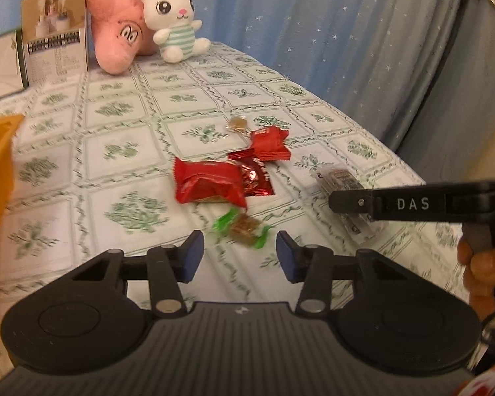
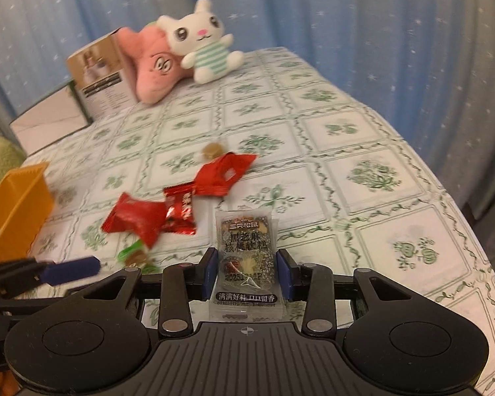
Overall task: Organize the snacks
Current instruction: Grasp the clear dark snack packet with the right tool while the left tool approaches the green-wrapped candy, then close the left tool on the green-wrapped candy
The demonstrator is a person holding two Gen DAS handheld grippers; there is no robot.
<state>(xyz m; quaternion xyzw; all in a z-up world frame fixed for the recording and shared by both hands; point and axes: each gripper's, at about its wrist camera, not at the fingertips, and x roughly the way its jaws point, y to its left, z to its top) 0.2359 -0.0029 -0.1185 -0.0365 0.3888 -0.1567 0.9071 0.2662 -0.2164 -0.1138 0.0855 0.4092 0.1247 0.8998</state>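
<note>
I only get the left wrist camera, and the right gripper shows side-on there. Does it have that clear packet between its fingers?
Observer: Yes. In the right wrist view the clear packet sits between the right gripper pads, which meet both its long edges.
Operator: What's the orange sliver at my left edge?
Observer: A yellow bin, standing left of the red wrappers.
Operator: Does that view show my gripper?
Observer: Only one blue pad of the left gripper, low left, near the green-wrapped candy.
</note>
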